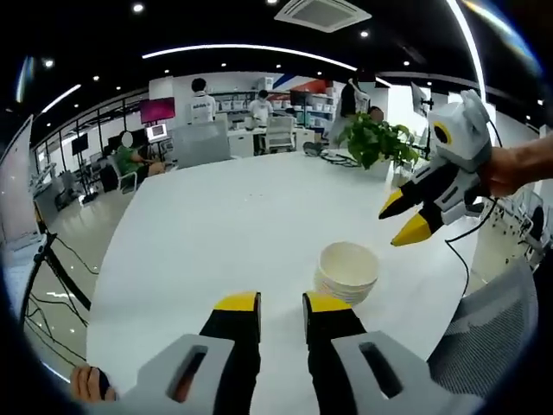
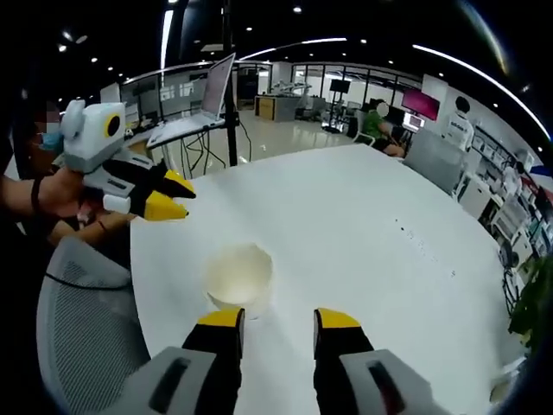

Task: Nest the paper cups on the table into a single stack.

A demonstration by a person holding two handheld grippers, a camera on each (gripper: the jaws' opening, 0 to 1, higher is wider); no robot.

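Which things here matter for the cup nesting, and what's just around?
For the job:
stack of paper cups
white table
left gripper, open
right gripper, open

Just around:
potted plant
mesh chair
laptop on a stand

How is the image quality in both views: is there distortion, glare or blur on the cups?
Left gripper view: strong fisheye bending of the white table edge and ceiling lights; the stack of paper cups is sharp, evenly lit, with only a soft shadow. Right gripper view: same bending; the stack looks slightly washed out against the bright table, with soft edges.
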